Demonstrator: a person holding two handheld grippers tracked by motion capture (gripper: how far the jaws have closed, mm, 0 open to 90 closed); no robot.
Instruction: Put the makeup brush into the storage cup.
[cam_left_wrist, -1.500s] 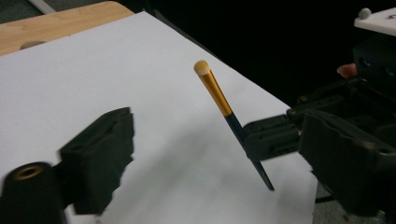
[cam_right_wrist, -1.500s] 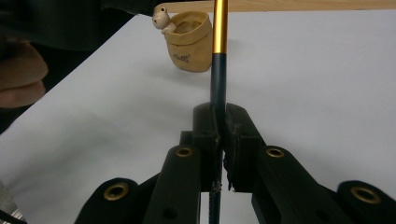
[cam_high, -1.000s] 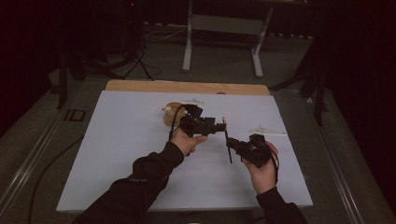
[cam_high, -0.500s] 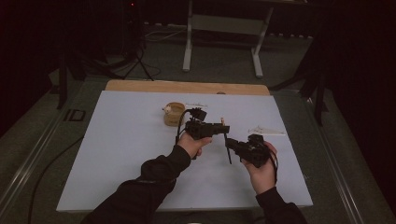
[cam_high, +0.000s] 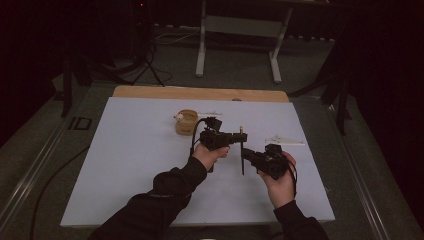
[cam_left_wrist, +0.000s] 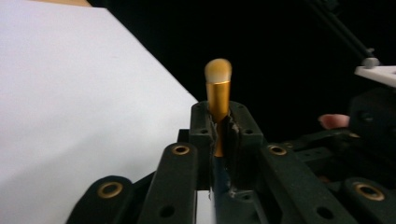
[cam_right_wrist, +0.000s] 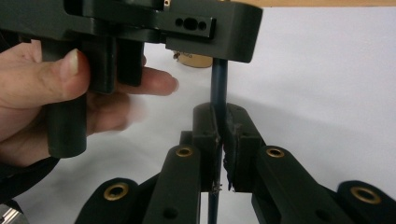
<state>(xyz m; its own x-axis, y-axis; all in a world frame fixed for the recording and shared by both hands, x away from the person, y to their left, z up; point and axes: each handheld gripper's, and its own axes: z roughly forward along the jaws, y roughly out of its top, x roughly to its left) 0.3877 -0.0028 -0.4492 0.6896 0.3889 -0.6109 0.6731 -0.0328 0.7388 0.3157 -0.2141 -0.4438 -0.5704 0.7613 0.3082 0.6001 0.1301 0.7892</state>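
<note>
A small brush with a dark handle, a gold ferrule and a pale tip stands upright above the white table, held between both grippers. My left gripper has just been closing and is now shut on the brush at the ferrule's base. My right gripper is shut on the dark handle lower down. In the right gripper view the jaws clamp the handle, and the left gripper's body and the hand that holds it sit just above.
A tan round cup stands behind the left gripper. A thin white item lies to the right of the grippers. A wooden board runs along the table's far edge. Stand legs are on the floor beyond.
My left gripper has moved a little to the right, up to the brush's top, and its jaws have shut on it. The right hand has kept still with the brush.
</note>
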